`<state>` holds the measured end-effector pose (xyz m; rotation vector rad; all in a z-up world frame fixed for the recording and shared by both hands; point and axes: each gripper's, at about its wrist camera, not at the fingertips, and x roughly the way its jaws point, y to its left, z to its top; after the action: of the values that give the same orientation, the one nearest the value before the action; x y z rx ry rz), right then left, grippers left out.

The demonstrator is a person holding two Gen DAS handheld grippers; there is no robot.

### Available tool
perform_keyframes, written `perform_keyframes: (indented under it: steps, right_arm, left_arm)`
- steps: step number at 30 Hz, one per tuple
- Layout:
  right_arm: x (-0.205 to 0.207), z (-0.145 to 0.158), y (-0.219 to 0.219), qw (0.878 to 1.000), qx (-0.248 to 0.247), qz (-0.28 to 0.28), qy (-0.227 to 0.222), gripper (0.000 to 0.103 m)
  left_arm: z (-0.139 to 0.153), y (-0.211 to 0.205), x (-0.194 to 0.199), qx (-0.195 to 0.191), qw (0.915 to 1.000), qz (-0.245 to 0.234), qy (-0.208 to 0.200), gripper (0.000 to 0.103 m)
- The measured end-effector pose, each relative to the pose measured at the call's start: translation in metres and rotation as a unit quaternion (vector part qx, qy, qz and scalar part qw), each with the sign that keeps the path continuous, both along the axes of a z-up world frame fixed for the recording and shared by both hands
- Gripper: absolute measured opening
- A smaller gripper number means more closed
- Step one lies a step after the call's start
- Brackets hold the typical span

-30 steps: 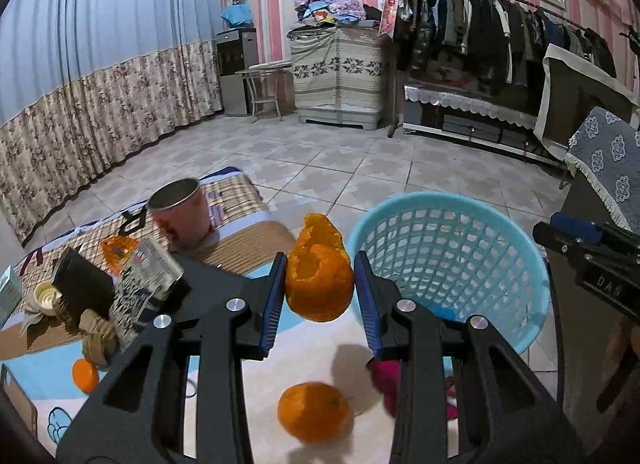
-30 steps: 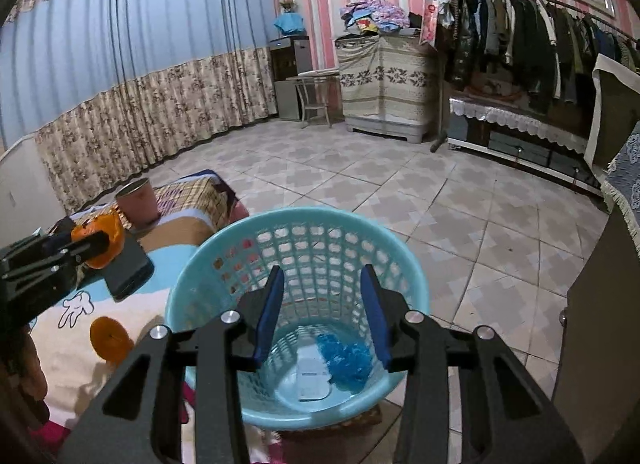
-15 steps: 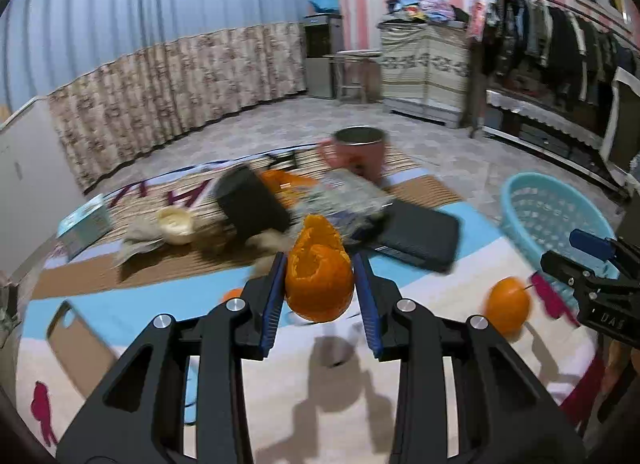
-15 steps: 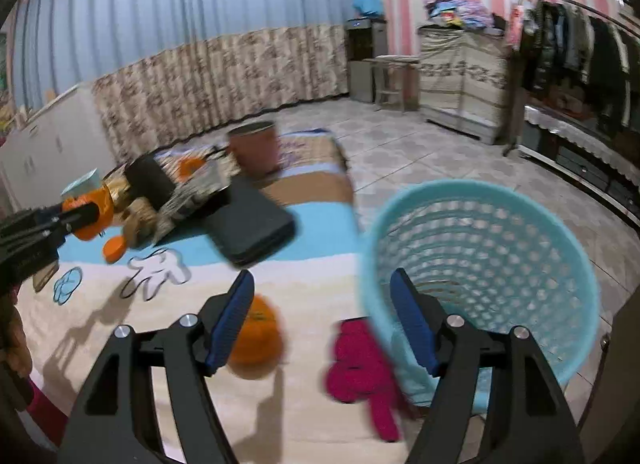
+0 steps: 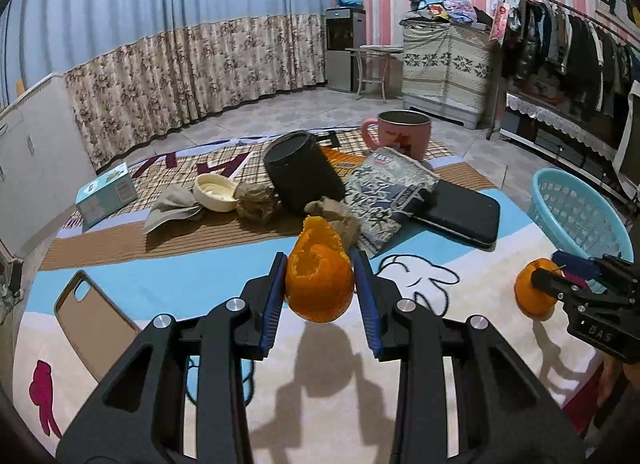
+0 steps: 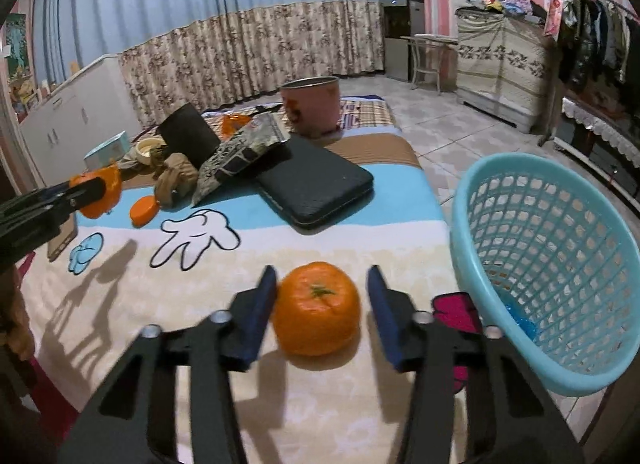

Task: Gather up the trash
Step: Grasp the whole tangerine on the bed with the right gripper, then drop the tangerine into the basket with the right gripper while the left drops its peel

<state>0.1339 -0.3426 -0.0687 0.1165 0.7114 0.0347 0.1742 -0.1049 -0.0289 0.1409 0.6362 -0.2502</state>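
We hold an orange peel, a hollowed, torn-open shell, pinched between the two jaws of the left gripper and lifted clear above the blanket, where its shadow falls. To the right, the right gripper sits low over a whole orange resting on the blanket, its jaws spread to either side of the fruit; the left one looks close to the skin, the right one stands apart, so nothing is gripped there yet. Just right of that orange, at the blanket's edge, stands a turquoise basket, tilted toward us in the right view, with a scrap of blue at its bottom. Farther back lie a black case, a printed pouch, a black cylinder, crumpled brown paper, a small cream dish, a pink mug and a pale blue box. A small orange lid-like piece lies near the papers. We judge the step in hand to be carrying the peel to the basket. The next move calls for swinging the left gripper rightward past the right one, over the basket's rim, before letting the jaws part. Whether the whole orange counts as trash, we cannot tell.
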Motion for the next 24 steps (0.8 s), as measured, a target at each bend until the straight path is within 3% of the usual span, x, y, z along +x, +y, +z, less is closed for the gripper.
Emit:
perform_keyframes:
  steps: [9,16,24]
  right_arm:
    - [-0.016,0.024,-0.032,0.998,-0.001,-0.038,-0.046,0.039]
    - [-0.043,0.061,-0.123,0.989,-0.018,-0.13,-0.071,0.039]
    - [-0.062,0.063,-0.194,0.979,-0.028,-0.194,-0.058,0.039]
  left_arm:
    - [0.015,-0.046,-0.004,0.005,0.9993,-0.035,-0.014,0.033]
    - [0.029,-0.132,-0.01,-0.015,0.9929,-0.115,-0.026,0.033]
    - [0.011,-0.242,-0.013,-0.023,0.9783,-0.206,0.001,0.033]
